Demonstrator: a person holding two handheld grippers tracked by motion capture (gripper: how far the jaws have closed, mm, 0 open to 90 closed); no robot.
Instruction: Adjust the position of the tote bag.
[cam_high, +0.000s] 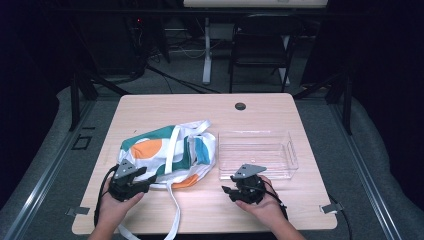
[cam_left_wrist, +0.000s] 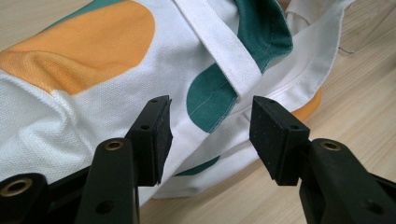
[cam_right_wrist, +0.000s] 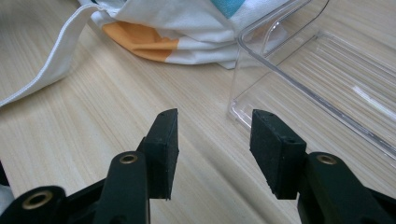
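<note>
- The cloth bag lies flat on the left half of the table, white with orange, green and teal patches; one long white strap trails from it toward the near edge of the table.
- In the left gripper view the bag takes up most of the frame, a white strap running across a green patch, and its folded hem sits just beyond the jaws.
- The left gripper sits at the bag's near left corner, held in the person's left hand. Its jaws are spread, with the bag's edge seen in the gap between them; the pads do not press on the cloth.
- The right gripper hovers low over bare wood, between the bag's near right corner and the near left corner of the clear plastic bin. Its jaws are spread with nothing between them.
- The bin stands just to the right of the bag, its left wall close to the cloth; in the right gripper view its corner rises just ahead of the right pad.
- A small dark round grommet sits in the table near its far edge.
- Beyond the table stands a dark chair.
</note>
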